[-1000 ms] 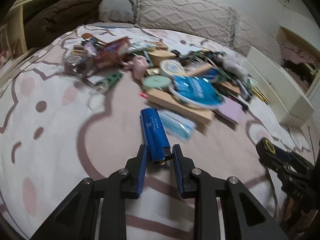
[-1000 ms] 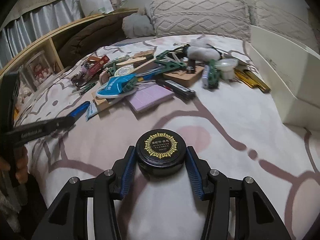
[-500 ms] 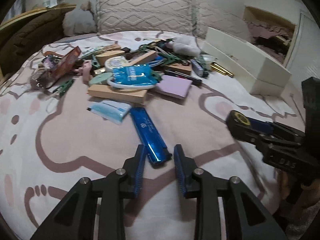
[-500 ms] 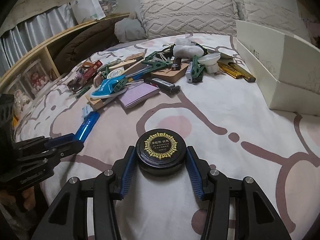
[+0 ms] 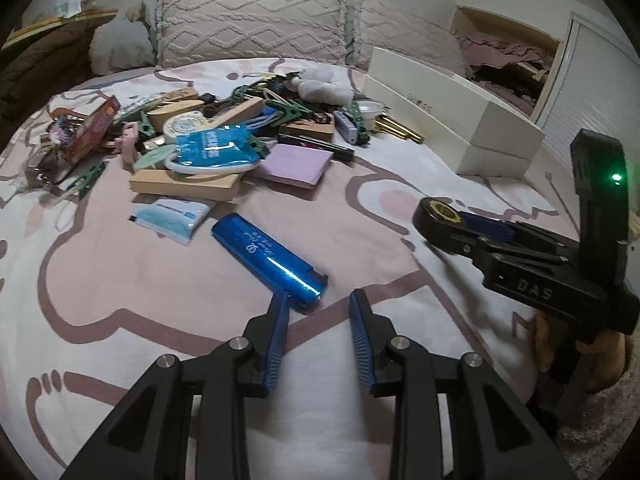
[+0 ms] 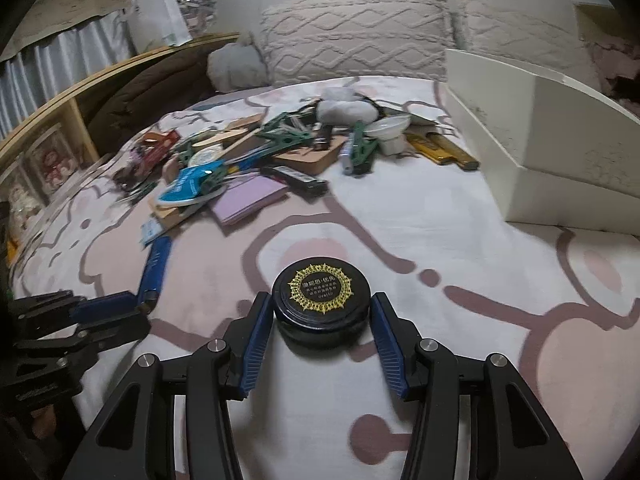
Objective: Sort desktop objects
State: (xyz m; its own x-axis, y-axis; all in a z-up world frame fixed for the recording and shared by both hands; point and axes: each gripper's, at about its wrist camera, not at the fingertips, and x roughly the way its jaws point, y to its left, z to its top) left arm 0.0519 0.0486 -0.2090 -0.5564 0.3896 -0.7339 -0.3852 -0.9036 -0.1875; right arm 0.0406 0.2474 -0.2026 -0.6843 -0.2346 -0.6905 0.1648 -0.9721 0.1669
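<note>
While the left claw has just been spreading, its pads clear of the glossy blue lighter lying on the bed sheet just before them, the right claw pinches a black round tin with a gold crest; both look stiff, light and slick; take the lighter across its narrow sides

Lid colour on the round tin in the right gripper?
Black with a gold sunburst emblem; round tin shows best in the right wrist view.
</note>
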